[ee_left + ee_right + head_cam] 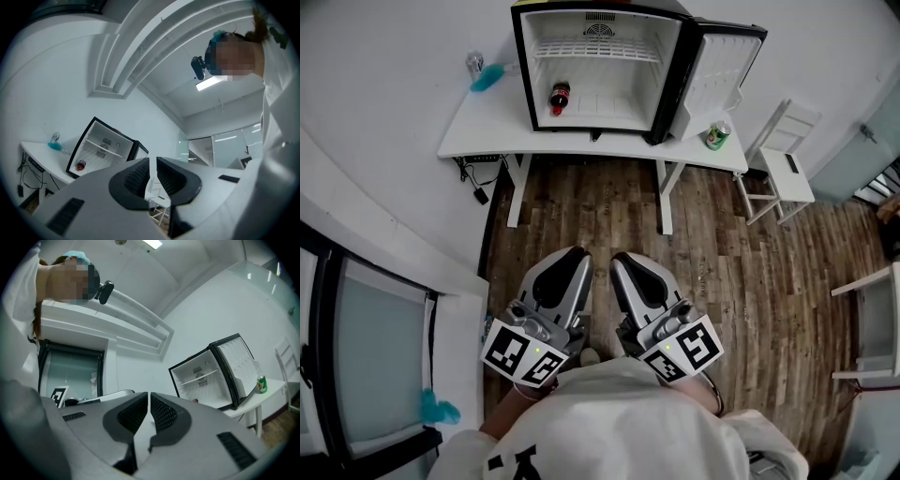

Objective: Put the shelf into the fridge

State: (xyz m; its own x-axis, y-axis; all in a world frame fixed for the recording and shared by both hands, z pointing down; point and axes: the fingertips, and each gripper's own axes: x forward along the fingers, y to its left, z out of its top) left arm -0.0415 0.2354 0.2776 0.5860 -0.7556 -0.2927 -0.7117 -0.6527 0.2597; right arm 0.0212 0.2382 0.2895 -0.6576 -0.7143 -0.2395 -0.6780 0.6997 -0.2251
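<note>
Close against my chest, above the plank floor (722,262): left gripper (575,254), jaws pressed together, nothing between them; right gripper (623,259), just beside it, jaws likewise closed and empty; further ahead, white table (487,131); on it, fridge (523,75), door swung open to the right; inside, wire shelf (596,52), seated level in the upper part; beneath the shelf, at the left of the compartment, dark bottle (559,97) marked red; right of the door, green can (717,135); at the table's left end, teal item (487,77); beside the table's right end, white chair (787,173).
</note>
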